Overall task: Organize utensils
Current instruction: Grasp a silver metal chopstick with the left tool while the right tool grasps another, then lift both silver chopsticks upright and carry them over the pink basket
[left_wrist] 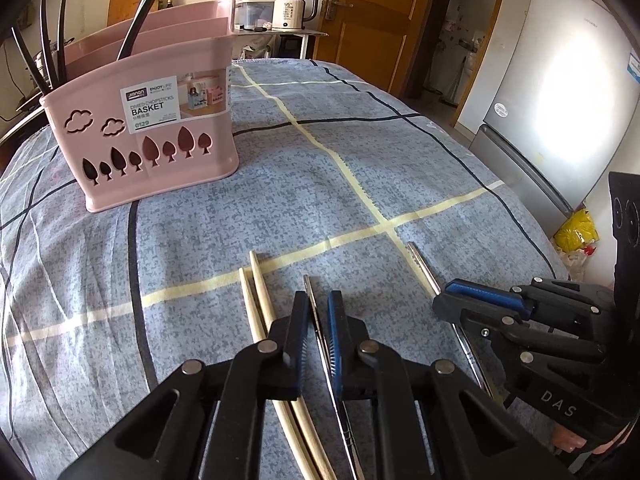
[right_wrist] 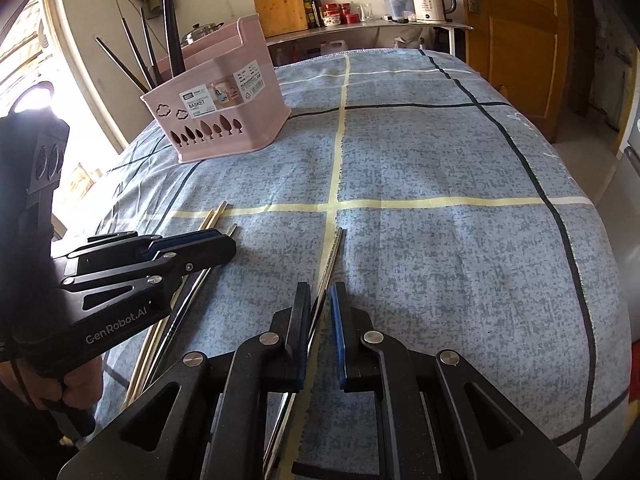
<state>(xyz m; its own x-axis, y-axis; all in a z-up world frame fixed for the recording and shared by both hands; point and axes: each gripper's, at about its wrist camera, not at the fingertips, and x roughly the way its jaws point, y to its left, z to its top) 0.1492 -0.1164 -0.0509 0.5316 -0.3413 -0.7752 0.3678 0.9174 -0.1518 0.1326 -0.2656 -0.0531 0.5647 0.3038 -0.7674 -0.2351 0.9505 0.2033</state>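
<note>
Kitchen backdrop: wooden door [left_wrist: 372,16], white kettle [left_wrist: 294,10] on a side shelf, grey fridge [left_wrist: 560,92] off the table's right side. Table under a blue checked cloth [left_wrist: 320,184] with pale yellow and dark stripes.

Pink chopstick basket [left_wrist: 148,128] upright near the far left corner, label and tree cut-outs facing the cameras, dark chopsticks [left_wrist: 50,52] standing in its left compartment.

Left gripper [left_wrist: 318,308] low over the near edge, jaws nearly closed, pinching one thin metal chopstick [left_wrist: 310,292]; tip poking out past the fingertips, shaft running back under the tool. Black pad on its left, blue pad on its right, both pressed on the shaft.

Two wooden chopsticks [left_wrist: 256,292] flat on the cloth just left of that gripper, side by side, not held.

Right gripper [right_wrist: 320,300] also near the table's near edge, right of the left one, jaws narrow, clamped on a second metal chopstick [right_wrist: 334,252] lying along a yellow stripe. Whether either metal stick is lifted clear of the cloth: cannot tell.

Part of a hand [right_wrist: 76,384] on the left tool's grip, seen from the right wrist.
</note>
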